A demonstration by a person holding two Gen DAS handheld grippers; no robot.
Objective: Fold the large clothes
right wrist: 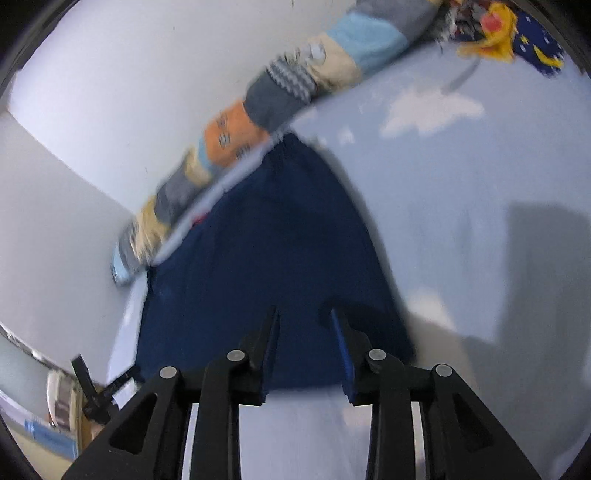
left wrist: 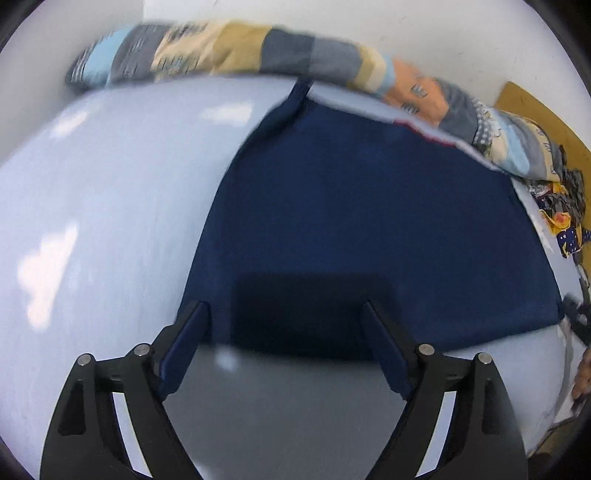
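A dark navy garment (left wrist: 369, 206) lies flat on a pale blue sheet with white clouds (left wrist: 110, 206). It also shows in the right wrist view (right wrist: 266, 258). My left gripper (left wrist: 284, 310) is open, its fingers spread wide above the garment's near edge and holding nothing. My right gripper (right wrist: 304, 317) is open with a narrower gap, above the near edge of the garment, also empty. Both views are blurred by motion.
A long patchwork bolster (left wrist: 258, 51) runs along the far edge against a white wall; it also shows in the right wrist view (right wrist: 258, 110). A crumpled yellow and navy patterned cloth (left wrist: 565, 218) lies at the right, and shows in the right wrist view (right wrist: 517, 33). Clutter (right wrist: 74, 398) sits beyond the left edge.
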